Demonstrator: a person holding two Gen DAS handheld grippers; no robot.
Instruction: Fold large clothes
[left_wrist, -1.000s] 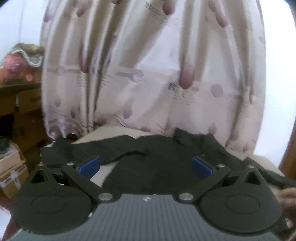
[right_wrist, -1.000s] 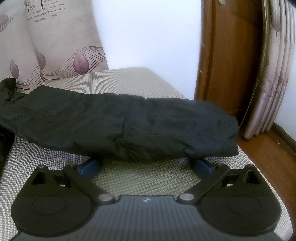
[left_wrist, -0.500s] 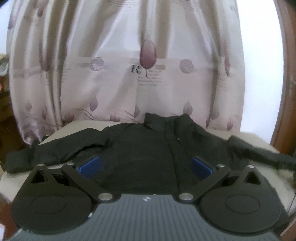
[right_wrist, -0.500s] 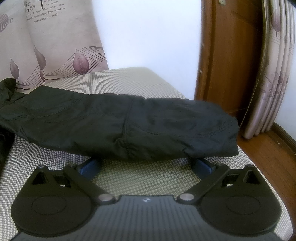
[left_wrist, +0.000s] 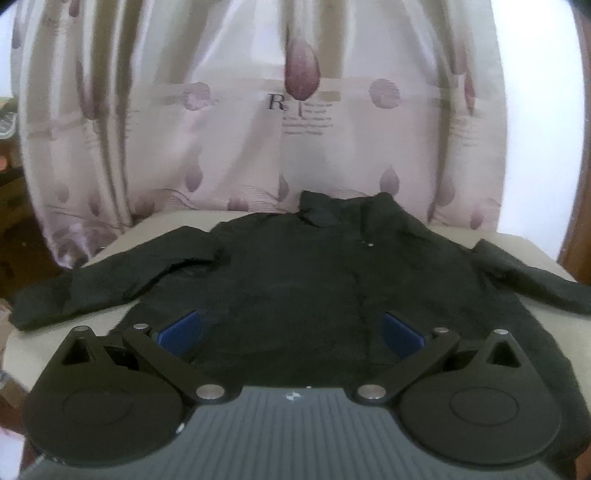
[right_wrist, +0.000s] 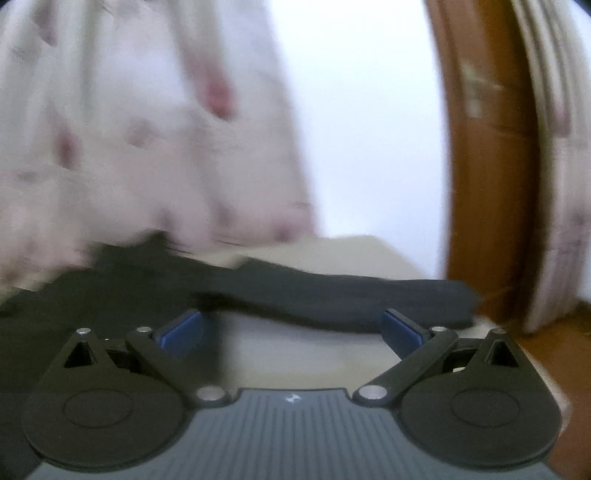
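A black jacket (left_wrist: 314, 280) lies spread flat on a beige cushioned surface (left_wrist: 524, 243), collar at the far side, both sleeves stretched out to the sides. My left gripper (left_wrist: 291, 332) is open and empty, over the jacket's near hem. In the blurred right wrist view, my right gripper (right_wrist: 291, 328) is open and empty, near the jacket's right sleeve (right_wrist: 351, 299), which lies across the surface (right_wrist: 303, 350).
A pale curtain with purple leaf print (left_wrist: 258, 110) hangs behind the surface. A brown wooden door frame (right_wrist: 487, 166) stands at the right, with another curtain (right_wrist: 565, 184) beyond it. The surface's right edge drops to a wooden floor (right_wrist: 554, 350).
The left gripper has swung right, from the jacket's left sleeve to face its middle. The right gripper has pulled back and up from the sleeve and is moving, so its view is blurred.
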